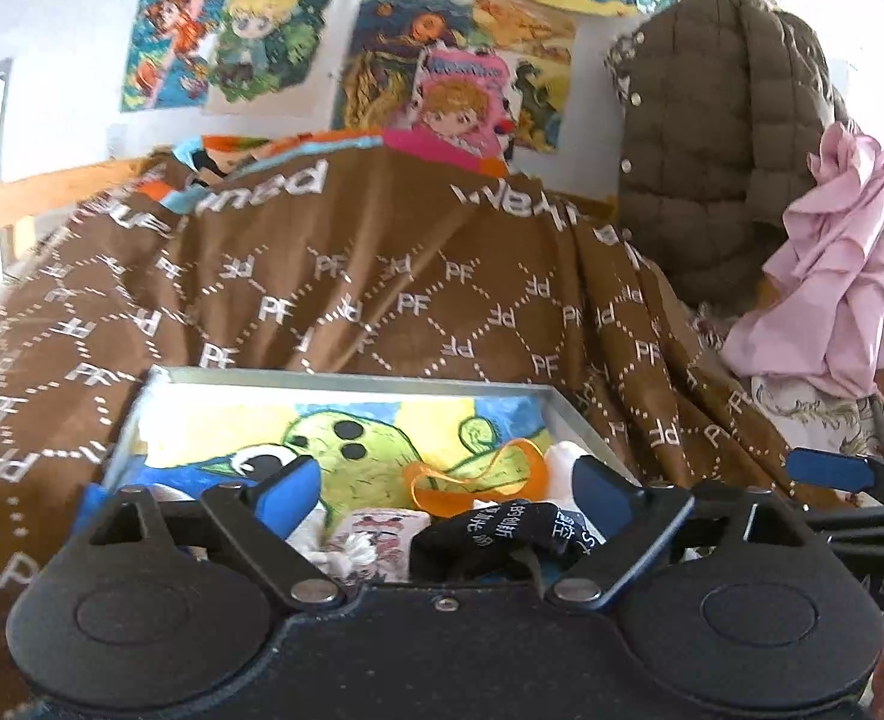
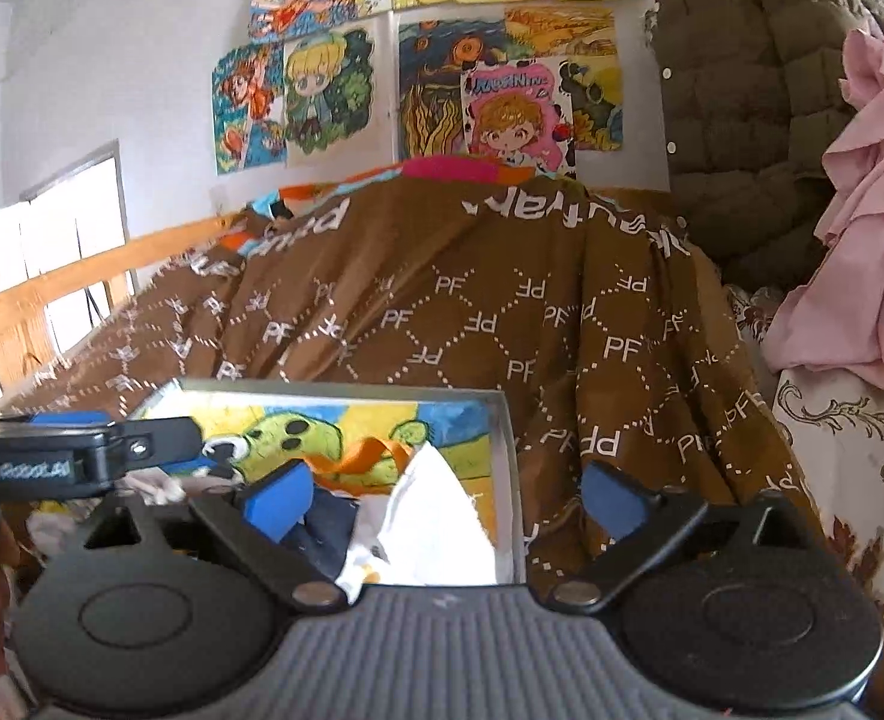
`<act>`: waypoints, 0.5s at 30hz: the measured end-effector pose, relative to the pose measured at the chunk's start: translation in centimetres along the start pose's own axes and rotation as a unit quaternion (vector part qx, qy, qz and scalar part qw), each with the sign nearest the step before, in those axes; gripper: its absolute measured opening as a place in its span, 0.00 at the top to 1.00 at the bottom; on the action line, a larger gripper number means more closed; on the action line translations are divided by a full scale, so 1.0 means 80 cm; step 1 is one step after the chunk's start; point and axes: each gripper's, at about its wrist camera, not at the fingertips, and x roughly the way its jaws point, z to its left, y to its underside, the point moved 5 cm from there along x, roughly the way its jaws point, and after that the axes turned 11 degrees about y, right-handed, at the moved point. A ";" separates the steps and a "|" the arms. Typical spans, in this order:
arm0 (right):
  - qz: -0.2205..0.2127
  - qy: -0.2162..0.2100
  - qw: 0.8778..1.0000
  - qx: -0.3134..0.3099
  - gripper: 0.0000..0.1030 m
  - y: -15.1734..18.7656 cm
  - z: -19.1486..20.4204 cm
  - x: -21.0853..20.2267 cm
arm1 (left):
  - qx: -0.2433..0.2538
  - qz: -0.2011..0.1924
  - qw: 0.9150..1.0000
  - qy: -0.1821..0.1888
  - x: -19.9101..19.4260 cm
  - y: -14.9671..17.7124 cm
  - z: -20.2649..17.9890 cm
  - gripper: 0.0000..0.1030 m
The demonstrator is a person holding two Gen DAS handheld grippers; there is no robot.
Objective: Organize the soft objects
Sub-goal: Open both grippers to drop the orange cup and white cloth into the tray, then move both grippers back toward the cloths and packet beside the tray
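Observation:
An open box (image 1: 351, 381) with a metal rim and a painted green cartoon inside sits on a brown blanket. In it lie a black sock with white writing (image 1: 502, 531), a white printed sock (image 1: 375, 534), an orange strap (image 1: 478, 480) and a white cloth (image 2: 435, 516) over a dark blue piece (image 2: 321, 525). My left gripper (image 1: 442, 483) hovers open over the pile, nothing between its blue pads. My right gripper (image 2: 446, 498) is open too, astride the box's right wall (image 2: 505, 480), above the white cloth. Each gripper shows at the edge of the other's view.
The brown blanket (image 1: 381, 288) with a white letter pattern covers a mound behind the box. An olive quilted jacket (image 1: 700, 138) and a pink garment (image 1: 844, 276) hang at the right. A wooden rail (image 2: 81, 270) runs along the left. Drawings cover the wall.

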 end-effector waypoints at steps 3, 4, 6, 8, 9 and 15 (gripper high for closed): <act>0.007 -0.015 1.000 0.023 0.01 -0.003 -0.004 -0.016 | -0.012 -0.018 1.000 -0.014 -0.029 -0.003 0.000 0.02; 0.008 -0.016 0.999 0.029 0.01 -0.004 -0.005 -0.024 | -0.019 -0.025 0.999 -0.018 -0.041 -0.004 0.000 0.02; 0.006 -0.015 0.999 0.037 0.01 -0.007 -0.008 -0.040 | -0.031 -0.034 0.999 -0.023 -0.060 -0.002 -0.001 0.01; 0.000 -0.015 0.999 0.037 0.00 -0.009 -0.009 -0.058 | -0.035 -0.036 0.998 -0.028 -0.078 0.001 -0.004 0.01; -0.002 -0.014 0.999 0.036 0.00 -0.010 -0.008 -0.068 | -0.033 -0.037 0.998 -0.032 -0.089 0.003 -0.007 0.01; -0.021 -0.022 0.999 0.013 0.00 -0.007 0.013 -0.133 | -0.035 -0.047 0.997 -0.044 -0.152 0.023 -0.023 0.01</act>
